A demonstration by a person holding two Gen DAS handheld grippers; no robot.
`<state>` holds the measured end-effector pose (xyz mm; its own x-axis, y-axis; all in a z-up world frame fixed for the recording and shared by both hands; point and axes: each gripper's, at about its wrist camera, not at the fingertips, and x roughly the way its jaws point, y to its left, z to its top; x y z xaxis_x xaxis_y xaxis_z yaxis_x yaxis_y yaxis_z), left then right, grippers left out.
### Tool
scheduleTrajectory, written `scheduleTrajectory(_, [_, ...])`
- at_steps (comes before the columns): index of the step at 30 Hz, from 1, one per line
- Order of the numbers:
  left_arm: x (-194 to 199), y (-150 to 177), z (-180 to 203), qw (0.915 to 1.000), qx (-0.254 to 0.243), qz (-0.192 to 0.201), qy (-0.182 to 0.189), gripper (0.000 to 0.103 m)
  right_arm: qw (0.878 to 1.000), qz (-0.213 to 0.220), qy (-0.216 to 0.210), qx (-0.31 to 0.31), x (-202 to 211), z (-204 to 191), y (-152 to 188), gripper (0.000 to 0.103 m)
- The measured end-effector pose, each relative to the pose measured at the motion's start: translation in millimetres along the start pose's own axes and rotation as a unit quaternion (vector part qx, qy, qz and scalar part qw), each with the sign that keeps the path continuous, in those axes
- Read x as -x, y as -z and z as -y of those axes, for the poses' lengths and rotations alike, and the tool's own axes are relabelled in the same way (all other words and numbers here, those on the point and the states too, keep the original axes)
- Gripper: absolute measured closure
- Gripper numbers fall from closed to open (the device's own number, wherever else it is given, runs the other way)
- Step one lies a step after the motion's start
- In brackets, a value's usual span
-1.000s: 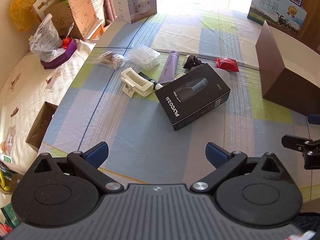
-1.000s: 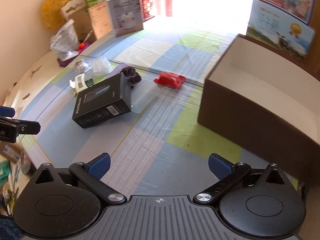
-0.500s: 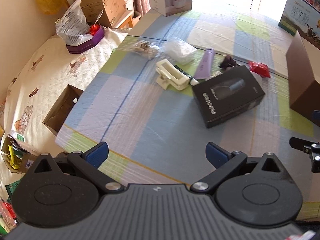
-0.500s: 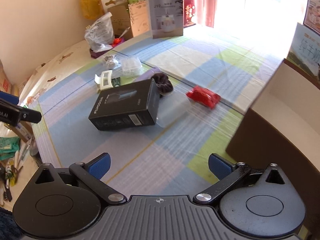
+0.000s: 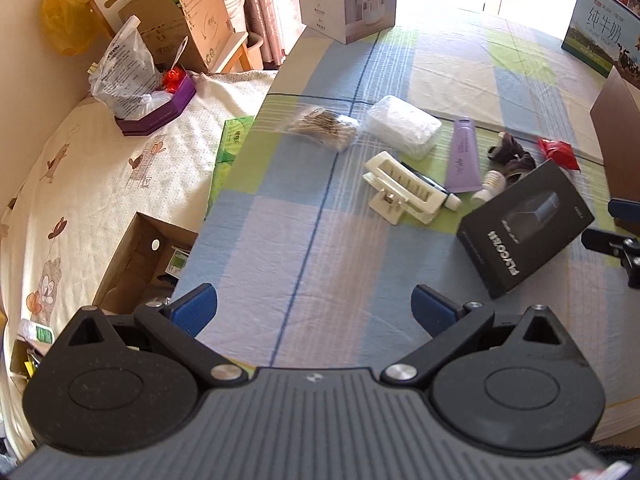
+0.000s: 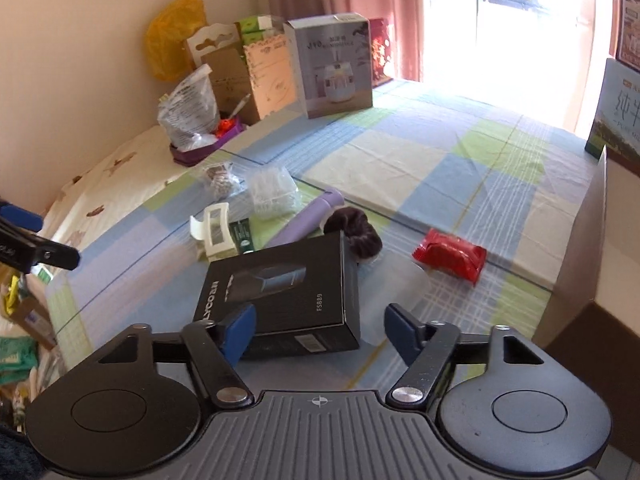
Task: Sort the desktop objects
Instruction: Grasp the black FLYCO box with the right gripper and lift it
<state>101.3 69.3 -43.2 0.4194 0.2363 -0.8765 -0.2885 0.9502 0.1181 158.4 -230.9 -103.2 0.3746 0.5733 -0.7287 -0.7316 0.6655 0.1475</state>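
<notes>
**Both grippers released above the checked bench, right one low at the black box**

The bench (image 5: 328, 248), covered in a blue, green and cream checked cloth, carries everything. At its right edge stands the brown cardboard box (image 6: 584, 264), open at the top, the largest thing on it. A white humidifier carton (image 6: 334, 66) stands upright at the far end.

The left gripper (image 5: 314, 307) hovers over bare cloth near the bench's left edge, angled down and forward, its blue-padded fingers (image 5: 196, 306) spread wide with nothing between them. The right gripper (image 6: 319, 330) sits low and close to the black razor box (image 6: 280, 292), fingers released; its left pad overlaps the box's near corner in the picture, though contact cannot be told.

The black razor box lies flat near the middle of the bench. Behind it lie a lilac tube (image 5: 462, 156), a cream hair claw clip (image 5: 400, 192), a clear packet of white items (image 5: 404, 126), a bag of cotton swabs (image 5: 326, 126), a dark scrunchie (image 6: 354, 230) touching the box's far corner, and a red packet (image 6: 450, 254) towards the brown box.
</notes>
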Motion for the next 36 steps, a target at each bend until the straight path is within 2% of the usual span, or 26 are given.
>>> scheduleTrajectory(3, [-9.5, -4.0, -11.0, 0.9999, -0.012, -0.003, 0.008, 0.001, 1.0, 0.0, 0.005, -0.022, -14.4, 0.3, 1.5, 0.042])
scheduleTrajectory(6, [-17.2, -8.7, -19.0, 0.9995, -0.026, -0.004, 0.015, 0.001, 0.999, 0.0, 0.0, -0.04, -18.9, -0.1, 5.9, 0.051])
scheduleTrajectory(10, [-27.2, -17.9, -25.8, 0.9987, -0.044, -0.003, 0.027, 0.001, 0.999, 0.001, -0.003, -0.052, -9.7, -14.8, 14.7, 0.051])
scheduleTrajectory(15, [-37.4, -27.1, -27.2, 0.9967, -0.069, -0.001, 0.044, 0.001, 0.998, -0.031, -0.024, -0.057, -5.8, -48.4, 33.6, 0.051])
scheduleTrajectory(17, [-41.0, -29.3, -26.6, 0.9957, -0.077, -0.001, 0.05, 0.001, 0.998, -0.039, -0.015, -0.055, -4.6, -55.8, 38.0, 0.05])
scheduleTrajectory(18, [-43.0, -30.1, -26.8, 0.9953, -0.081, -0.002, 0.053, 0.001, 0.998, -0.041, -0.007, -0.055, -3.9, -56.3, 37.3, 0.046])
scheduleTrajectory(19, [-44.4, -30.3, -27.3, 0.995, -0.083, -0.002, 0.055, 0.001, 0.998, -0.039, 0.003, -0.051, -2.6, -55.8, 36.1, 0.03])
scheduleTrajectory(21, [-47.4, -29.7, -28.5, 0.9945, -0.086, -0.003, 0.06, 0.001, 0.999, -0.017, 0.03, -0.032, 3.2, -53.3, 30.1, 0.011])
scheduleTrajectory(23, [-50.2, -28.3, -31.3, 0.9946, -0.084, -0.006, 0.06, 0.001, 1.0, -0.008, 0.027, 0.001, 3.0, -51.6, 21.3, 0.01])
scheduleTrajectory(27, [-57.4, -23.1, -43.4, 0.9957, -0.073, -0.018, 0.054, 0.001, 0.996, -0.026, -0.005, 0.084, -16.7, -56.4, 12.9, 0.008])
scheduleTrajectory(32, [-65.5, -13.2, -60.1, 0.9971, -0.055, -0.036, 0.038, 0.001, 0.977, -0.06, -0.023, 0.202, -54.0, -70.5, 14.9, 0.007])
scheduleTrajectory(36, [-68.4, -5.1, -68.0, 0.9972, -0.048, -0.048, 0.03, 0.001, 0.972, -0.076, -0.041, 0.218, -74.9, -68.6, 16.4, 0.007])
